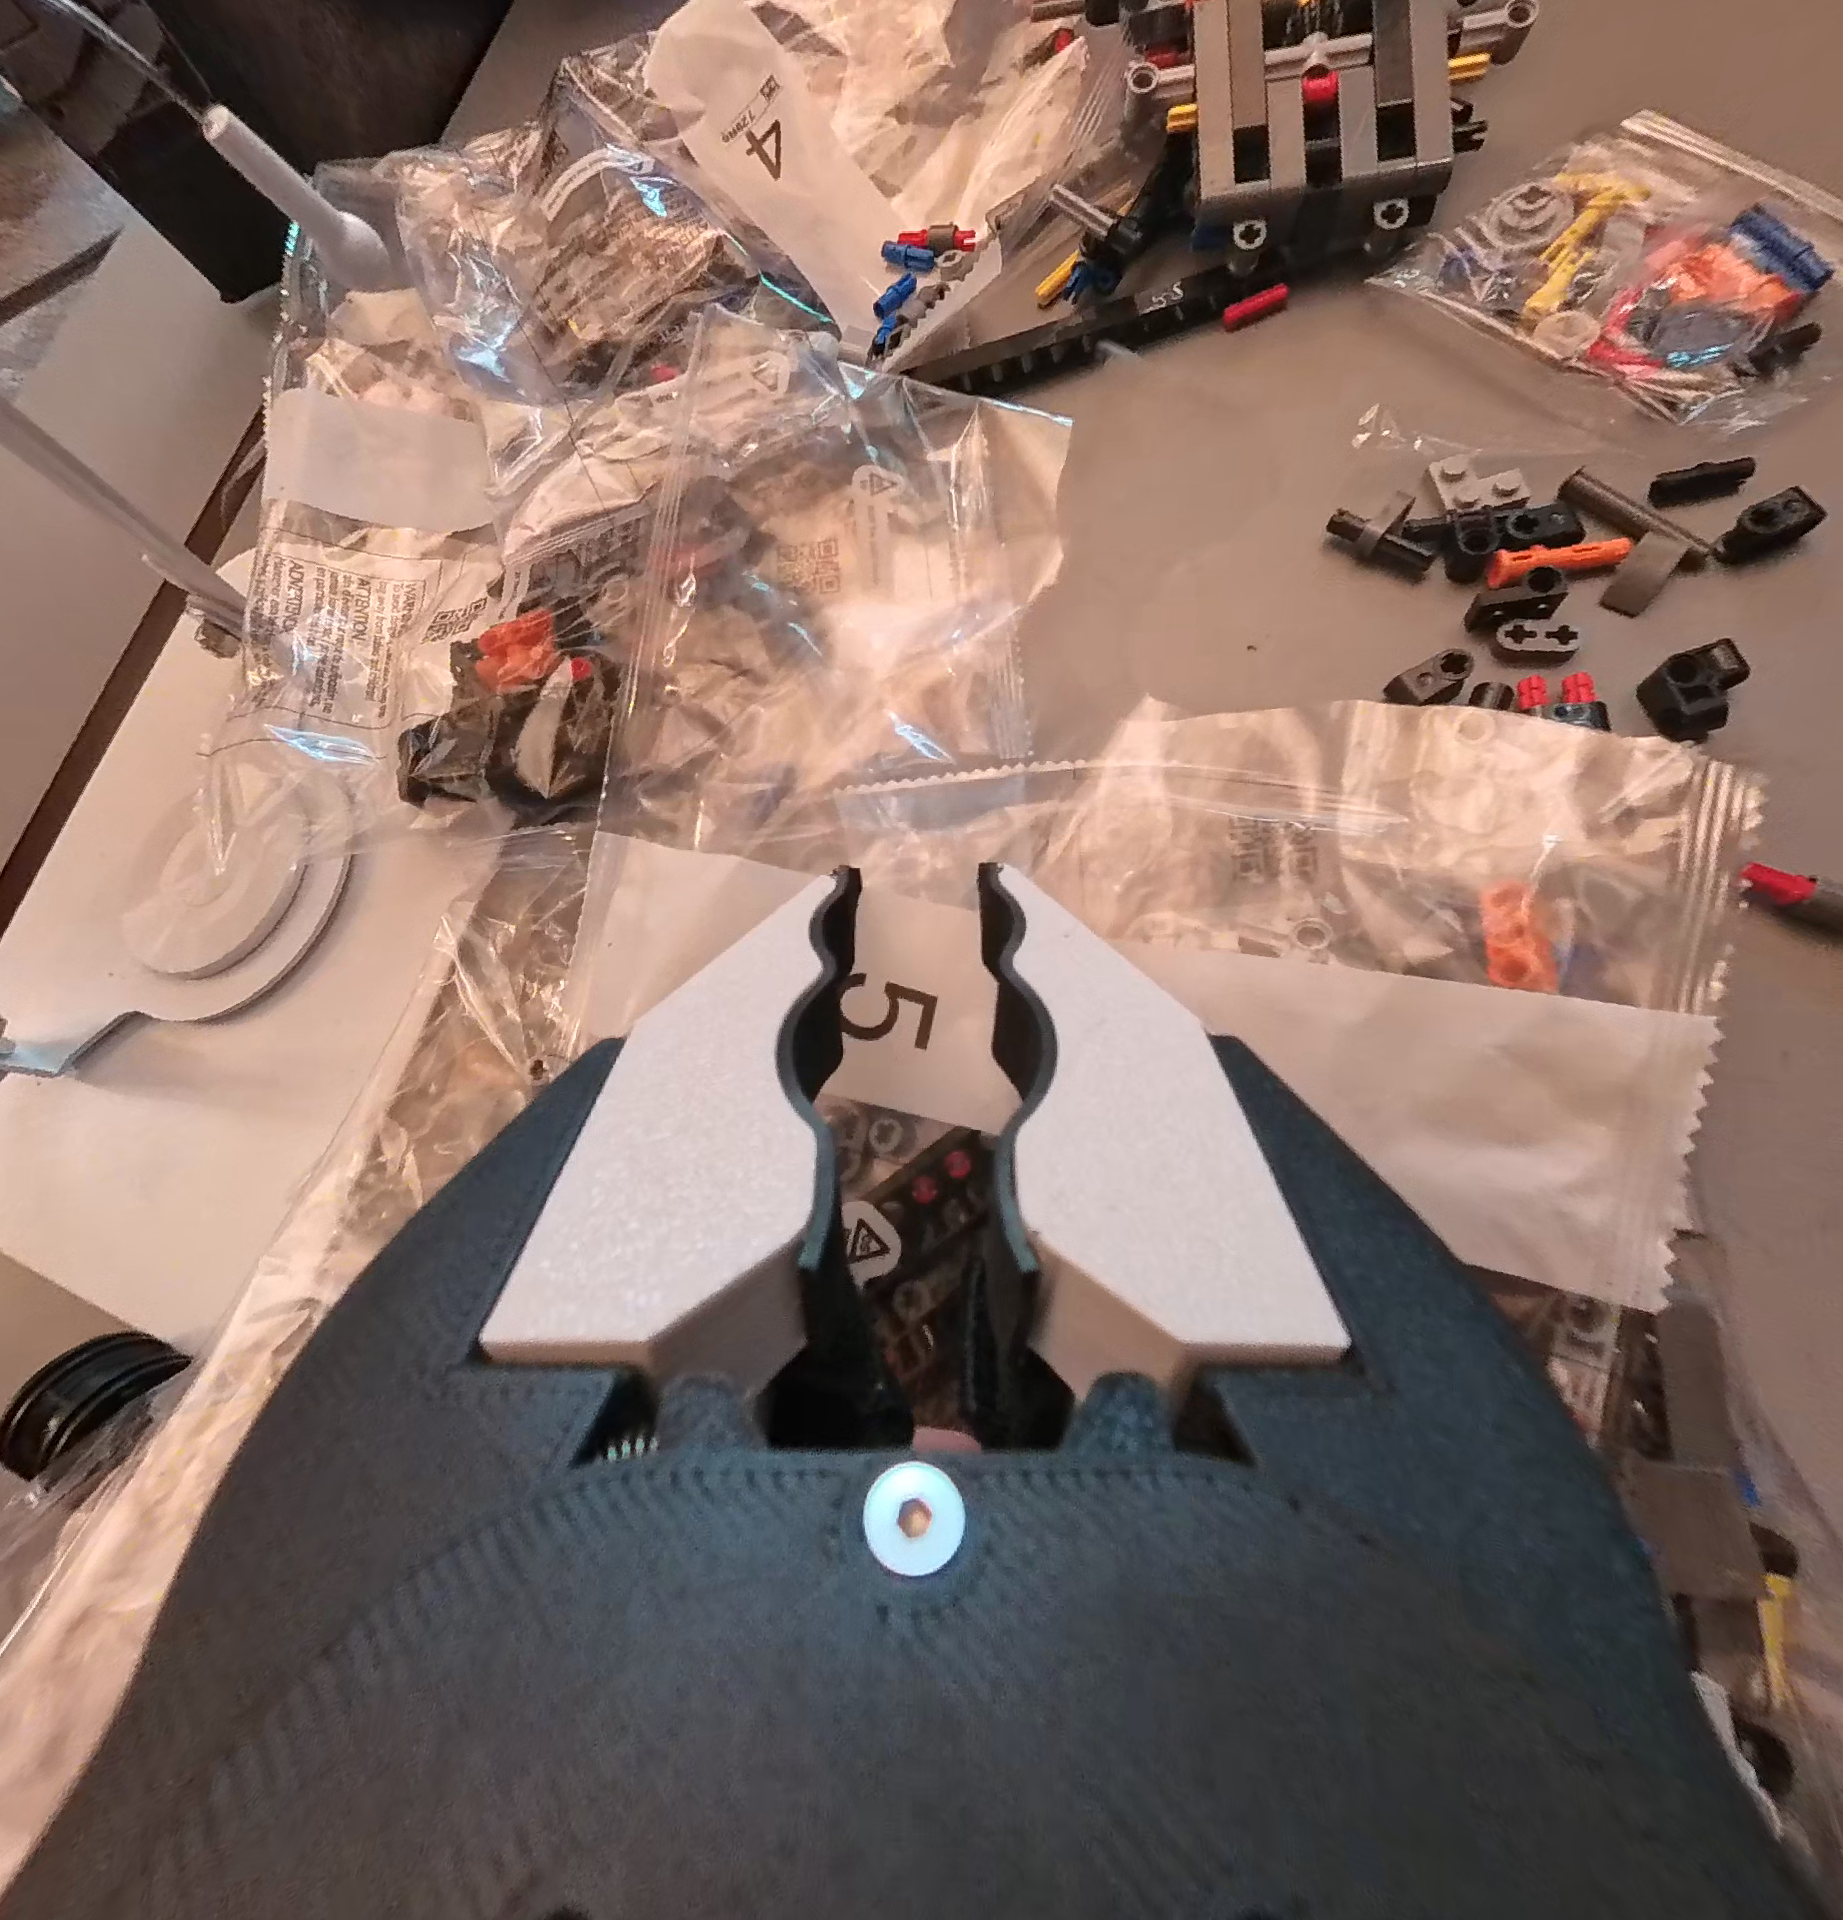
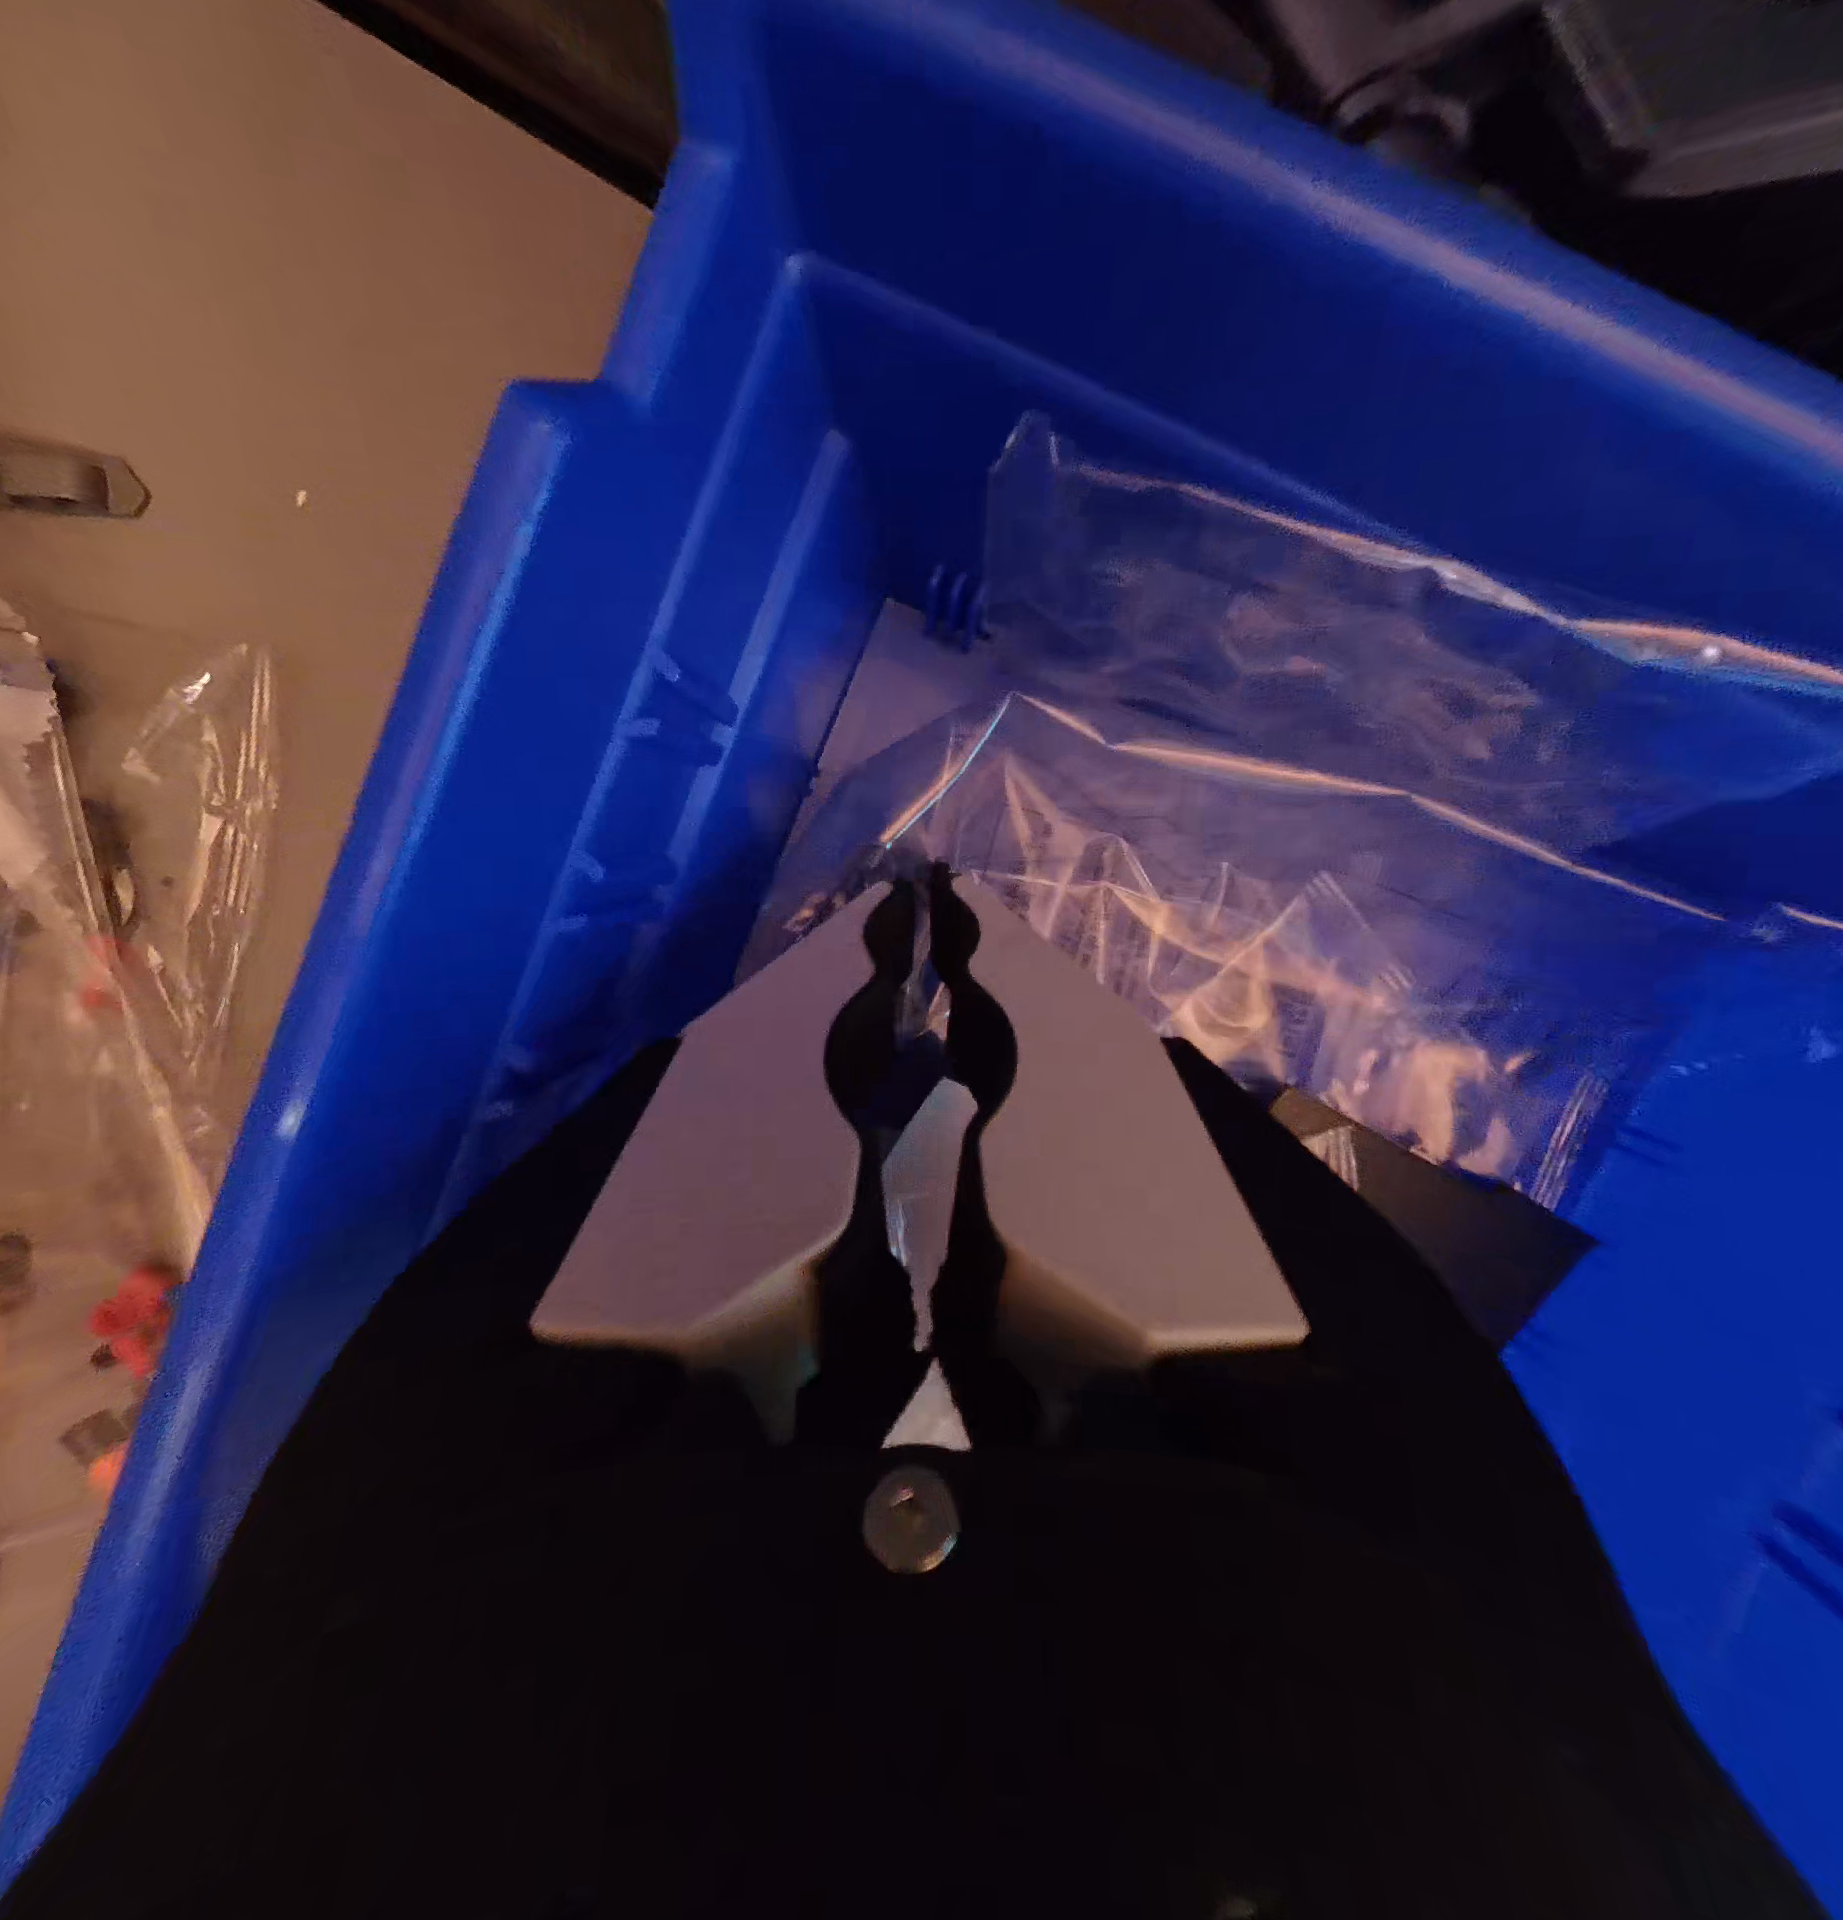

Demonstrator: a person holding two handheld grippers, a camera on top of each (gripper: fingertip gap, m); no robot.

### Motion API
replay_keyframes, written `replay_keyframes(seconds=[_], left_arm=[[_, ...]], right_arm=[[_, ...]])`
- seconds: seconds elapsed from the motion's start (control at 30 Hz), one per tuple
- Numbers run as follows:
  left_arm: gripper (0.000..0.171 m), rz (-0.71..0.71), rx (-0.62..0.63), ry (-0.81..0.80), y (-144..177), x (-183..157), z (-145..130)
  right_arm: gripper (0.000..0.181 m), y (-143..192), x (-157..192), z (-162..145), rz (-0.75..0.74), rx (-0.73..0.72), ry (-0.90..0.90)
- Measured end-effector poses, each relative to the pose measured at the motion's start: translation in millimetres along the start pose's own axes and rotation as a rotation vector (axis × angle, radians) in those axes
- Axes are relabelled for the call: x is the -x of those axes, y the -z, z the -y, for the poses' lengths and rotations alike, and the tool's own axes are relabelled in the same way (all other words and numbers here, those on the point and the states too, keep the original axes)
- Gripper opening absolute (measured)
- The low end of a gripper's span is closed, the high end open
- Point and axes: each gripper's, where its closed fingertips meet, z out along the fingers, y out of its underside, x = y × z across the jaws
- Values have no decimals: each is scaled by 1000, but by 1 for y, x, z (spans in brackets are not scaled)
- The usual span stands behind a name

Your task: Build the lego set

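Note:
In the left wrist view my left gripper (image 1: 917, 878) is open and holds nothing. It hovers over a clear bag of parts with a white numbered label (image 1: 1312, 1091), which shows between the fingers from below. The partly built grey and black model (image 1: 1312, 114) stands at the far right of the table. In the right wrist view my right gripper (image 2: 922, 883) is shut on the edge of an empty clear plastic bag (image 2: 1260, 831). It holds the bag inside a blue plastic bin (image 2: 1104, 312), near the bin's corner.
A heap of clear parts bags (image 1: 688, 520) covers the middle and left of the table. Loose black, grey and orange pieces (image 1: 1540, 561) lie at the right, with a zip bag of coloured parts (image 1: 1644, 270) behind. A white round stand (image 1: 242, 883) is at the left. More bags (image 2: 86, 935) lie beside the bin. About 45 cm separates my left fingertips from my right.

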Motion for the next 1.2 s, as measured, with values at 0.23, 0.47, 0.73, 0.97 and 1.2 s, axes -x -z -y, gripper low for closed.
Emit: replay_keyframes(seconds=[0.23,0.47,0.73,0.97,1.2], left_arm=[[22,2,-4,0,1,1,1],[22,7,-9,2,2,2,2],[22,13,-17,6,2,3,4],[23,26,-36,14,4,6,8],[29,63,-103,40,9,12,23]], right_arm=[[0,30,-15,19,-28,-171,-47],[0,102,-15,50,58,-501,-114],[0,170,2,70,51,-703,-25],[0,225,52,94,130,-896,110],[0,251,164,111,195,-876,407]])
